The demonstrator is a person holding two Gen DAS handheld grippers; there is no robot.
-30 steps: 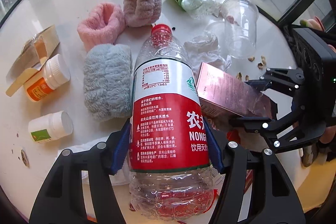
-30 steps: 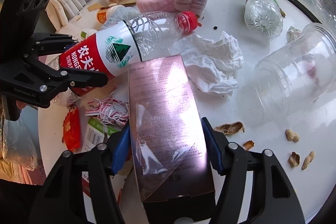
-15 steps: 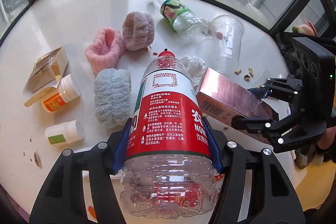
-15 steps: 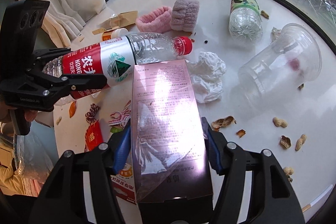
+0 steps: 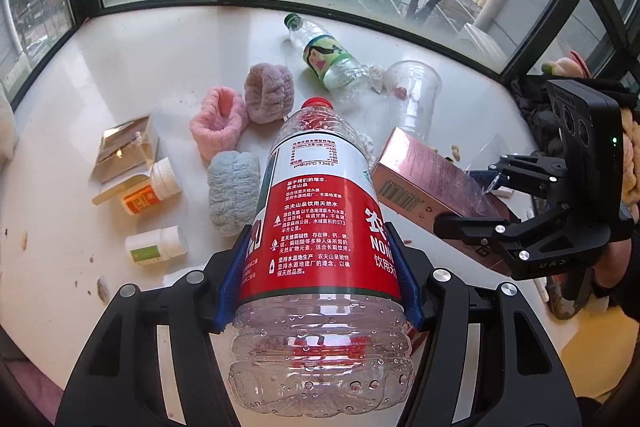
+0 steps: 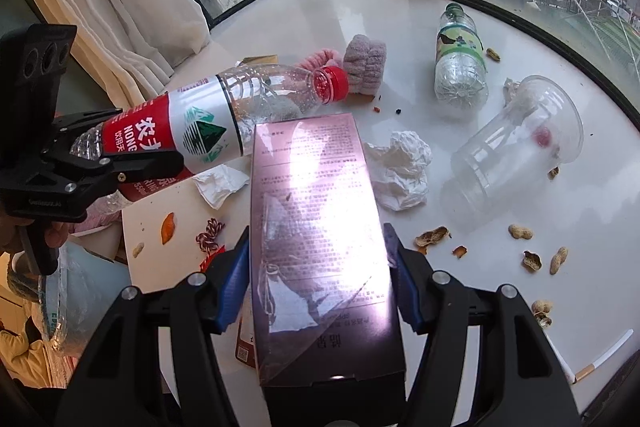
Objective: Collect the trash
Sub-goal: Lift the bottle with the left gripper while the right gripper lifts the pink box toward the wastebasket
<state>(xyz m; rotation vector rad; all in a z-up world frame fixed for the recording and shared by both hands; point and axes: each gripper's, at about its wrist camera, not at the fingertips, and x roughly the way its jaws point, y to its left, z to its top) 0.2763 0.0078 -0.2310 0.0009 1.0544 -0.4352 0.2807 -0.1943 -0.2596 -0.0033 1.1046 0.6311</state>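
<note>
My left gripper (image 5: 320, 279) is shut on an empty red-labelled water bottle (image 5: 320, 223), held above the white table with its red cap pointing away. The same bottle (image 6: 208, 131) and left gripper (image 6: 80, 171) show at the left of the right wrist view. My right gripper (image 6: 320, 279) is shut on a shiny pink box (image 6: 316, 227) wrapped in torn film, also lifted off the table. In the left wrist view this pink box (image 5: 424, 175) and right gripper (image 5: 500, 203) hang at the right.
On the table (image 6: 400, 39) lie a green-labelled bottle (image 6: 460, 67), a clear plastic cup (image 6: 516, 155), crumpled tissue (image 6: 400, 171), peanut shells (image 6: 432, 237), a cigarette (image 6: 604, 359), fluffy wristbands (image 5: 220, 119), two pill bottles (image 5: 152, 187) and a gold box (image 5: 128, 147). Windows ring the far edge.
Both grippers have risen with the bottle and the box still held. The table items look smaller and farther, and more of the windows shows.
</note>
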